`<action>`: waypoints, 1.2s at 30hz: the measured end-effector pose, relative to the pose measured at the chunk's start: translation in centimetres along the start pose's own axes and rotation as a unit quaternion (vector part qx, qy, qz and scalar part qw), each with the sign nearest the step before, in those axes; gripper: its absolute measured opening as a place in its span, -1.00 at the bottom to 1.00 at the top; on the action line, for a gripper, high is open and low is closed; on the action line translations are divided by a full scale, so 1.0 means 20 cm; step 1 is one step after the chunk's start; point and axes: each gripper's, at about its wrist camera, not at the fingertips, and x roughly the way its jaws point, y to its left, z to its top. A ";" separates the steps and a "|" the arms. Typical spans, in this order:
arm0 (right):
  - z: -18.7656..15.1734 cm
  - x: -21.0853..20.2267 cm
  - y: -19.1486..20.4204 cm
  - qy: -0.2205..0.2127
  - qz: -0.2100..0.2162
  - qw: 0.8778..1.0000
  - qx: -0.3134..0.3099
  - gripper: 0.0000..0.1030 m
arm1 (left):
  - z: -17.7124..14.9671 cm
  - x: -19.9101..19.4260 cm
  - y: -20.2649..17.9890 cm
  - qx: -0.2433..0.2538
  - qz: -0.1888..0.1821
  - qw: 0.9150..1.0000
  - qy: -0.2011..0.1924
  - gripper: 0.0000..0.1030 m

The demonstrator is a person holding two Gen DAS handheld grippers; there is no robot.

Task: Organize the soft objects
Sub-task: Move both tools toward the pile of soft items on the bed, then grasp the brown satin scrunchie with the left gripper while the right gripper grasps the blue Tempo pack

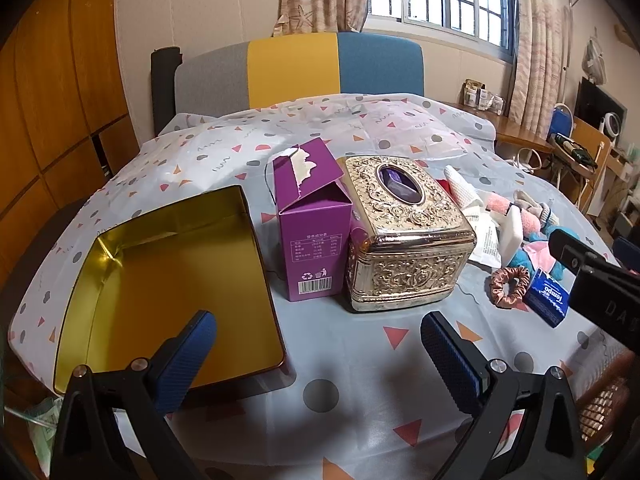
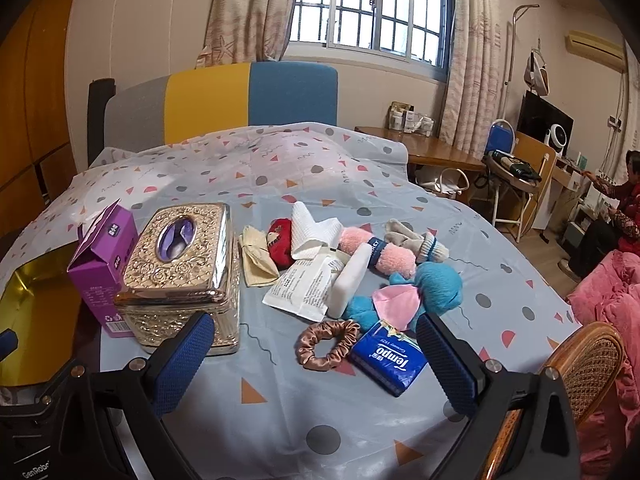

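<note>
A pile of soft things lies on the tablecloth: a bronze scrunchie [image 2: 329, 343], a blue Tempo tissue pack [image 2: 389, 361], a blue cloth [image 2: 436, 286], a pink rolled towel [image 2: 380, 254], a white sponge [image 2: 349, 280], a red plush [image 2: 280, 242] and socks [image 2: 416, 242]. My right gripper [image 2: 316, 354] is open and empty, just short of the scrunchie. My left gripper [image 1: 318, 346] is open and empty over the table between the empty gold tin tray [image 1: 168, 280] and the gold tissue box [image 1: 404, 236]. The scrunchie [image 1: 509, 286] and tissue pack [image 1: 546, 298] show at its right.
An open purple carton [image 1: 314, 224] stands between the tin tray and the tissue box. The right gripper's body [image 1: 600, 280] shows at the left wrist view's right edge. A wicker chair [image 2: 588, 364] stands at the table's right edge. A sofa back [image 2: 224, 96] lies beyond the table.
</note>
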 end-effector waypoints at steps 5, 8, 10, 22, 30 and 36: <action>0.00 -0.01 -0.02 -0.004 -0.001 1.000 0.000 1.00 | 0.00 0.00 -0.01 0.003 -0.002 1.000 0.003 0.99; 0.00 0.00 -0.03 -0.002 -0.002 1.000 0.002 1.00 | 0.00 0.01 -0.01 0.003 -0.004 1.000 0.004 0.99; 0.00 0.00 -0.04 -0.002 -0.002 1.000 0.005 1.00 | 0.00 0.01 -0.01 0.003 -0.004 1.000 0.004 0.99; 0.02 0.02 -0.11 -0.002 -0.010 1.000 0.019 1.00 | -0.01 0.03 -0.06 0.017 -0.013 1.000 0.008 0.99; 0.05 0.04 -0.27 -0.001 -0.020 0.999 0.046 1.00 | 0.01 0.04 -0.12 0.036 -0.080 0.996 0.021 0.99; 0.09 0.05 -0.54 0.012 -0.026 0.994 0.104 1.00 | 0.07 0.08 -0.35 0.112 -0.148 0.981 0.058 0.99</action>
